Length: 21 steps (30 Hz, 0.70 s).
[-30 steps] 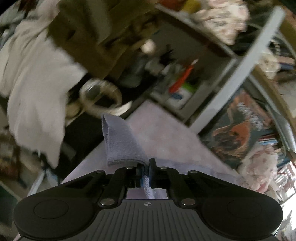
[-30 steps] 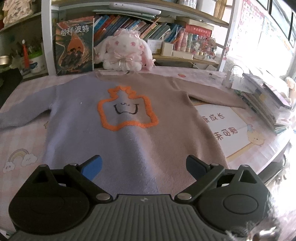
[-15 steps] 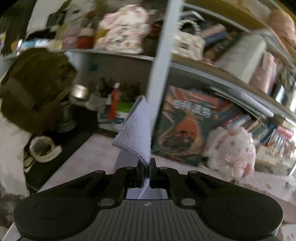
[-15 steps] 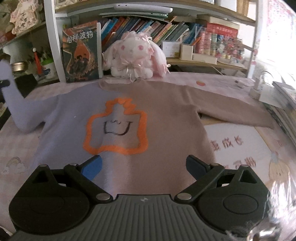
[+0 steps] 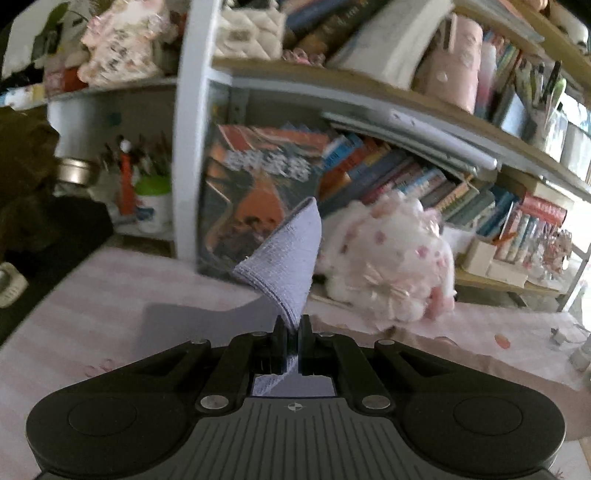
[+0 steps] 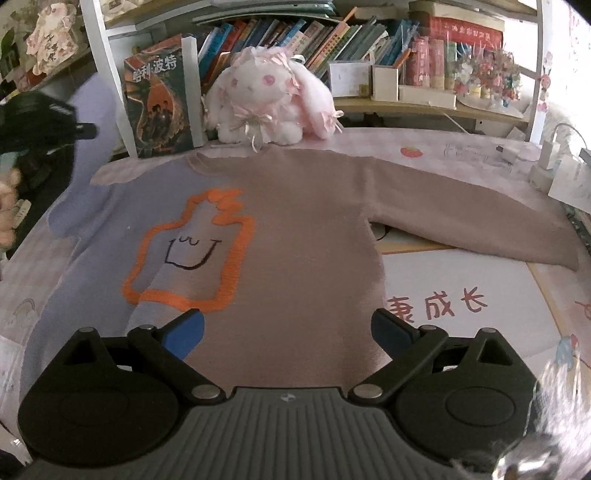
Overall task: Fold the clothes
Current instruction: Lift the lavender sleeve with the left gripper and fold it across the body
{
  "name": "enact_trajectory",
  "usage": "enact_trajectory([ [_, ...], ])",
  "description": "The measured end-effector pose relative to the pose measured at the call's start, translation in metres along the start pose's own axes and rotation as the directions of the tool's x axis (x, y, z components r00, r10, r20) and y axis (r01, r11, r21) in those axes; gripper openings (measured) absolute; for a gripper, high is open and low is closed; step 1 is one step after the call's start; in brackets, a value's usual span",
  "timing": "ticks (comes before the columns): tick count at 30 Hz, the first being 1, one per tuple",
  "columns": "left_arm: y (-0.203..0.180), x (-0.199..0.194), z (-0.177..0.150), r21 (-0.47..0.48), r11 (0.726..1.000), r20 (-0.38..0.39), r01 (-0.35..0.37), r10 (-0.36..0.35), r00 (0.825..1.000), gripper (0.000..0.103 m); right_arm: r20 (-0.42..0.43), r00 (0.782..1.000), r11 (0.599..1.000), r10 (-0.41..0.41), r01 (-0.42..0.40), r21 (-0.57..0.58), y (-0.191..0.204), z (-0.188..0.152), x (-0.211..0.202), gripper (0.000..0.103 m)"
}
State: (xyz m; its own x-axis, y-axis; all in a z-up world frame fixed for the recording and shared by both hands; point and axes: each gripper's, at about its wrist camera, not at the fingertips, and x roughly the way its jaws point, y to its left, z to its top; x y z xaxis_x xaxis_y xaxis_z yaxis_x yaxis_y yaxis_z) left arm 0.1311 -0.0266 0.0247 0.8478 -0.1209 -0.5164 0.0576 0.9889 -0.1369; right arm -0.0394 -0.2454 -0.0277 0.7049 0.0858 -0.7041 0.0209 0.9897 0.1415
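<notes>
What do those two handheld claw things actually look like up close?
Both are matte black plastic. The left gripper and right gripper each have a ribbed grey-black body with a small crosshair mark, two round discs at the sides, and angled linkage bars with silver pivot screws. The right one's fingertips carry blue pads. No cables or sleeves are visible.

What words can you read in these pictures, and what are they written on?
"哈利·波特": on the cover of the big book standing beside the plush bunny.
"成长": large reddish letters on the table mat, right of the sweater; the character before them is partly covered.
Book spines on the shelf: too small to read.
Red box with yellow lettering: too blurred to read.
</notes>
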Motion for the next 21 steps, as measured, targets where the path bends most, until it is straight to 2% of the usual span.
enact_trajectory([
  [5, -0.035, 0.015, -0.01, 0.078, 0.997, -0.022, 0.009, -0.007, 1.0, 0.003, -0.001, 1.0, 1.0, 0.018, -0.018, -0.001, -0.015, 0.002, 0.002, 0.098],
  [10, -0.061, 0.028, -0.019, 0.115, 0.993, -0.052, 0.025, -0.019, 0.998, 0.003, -0.01, 1.0, 1.0, 0.03, -0.03, -0.005, -0.022, 0.005, 0.005, 0.098],
  [21, -0.09, 0.049, -0.033, 0.176, 0.983, -0.107, 0.059, -0.04, 0.993, 0.003, -0.033, 0.999, 0.999, 0.037, -0.037, -0.005, -0.031, 0.006, 0.011, 0.098],
])
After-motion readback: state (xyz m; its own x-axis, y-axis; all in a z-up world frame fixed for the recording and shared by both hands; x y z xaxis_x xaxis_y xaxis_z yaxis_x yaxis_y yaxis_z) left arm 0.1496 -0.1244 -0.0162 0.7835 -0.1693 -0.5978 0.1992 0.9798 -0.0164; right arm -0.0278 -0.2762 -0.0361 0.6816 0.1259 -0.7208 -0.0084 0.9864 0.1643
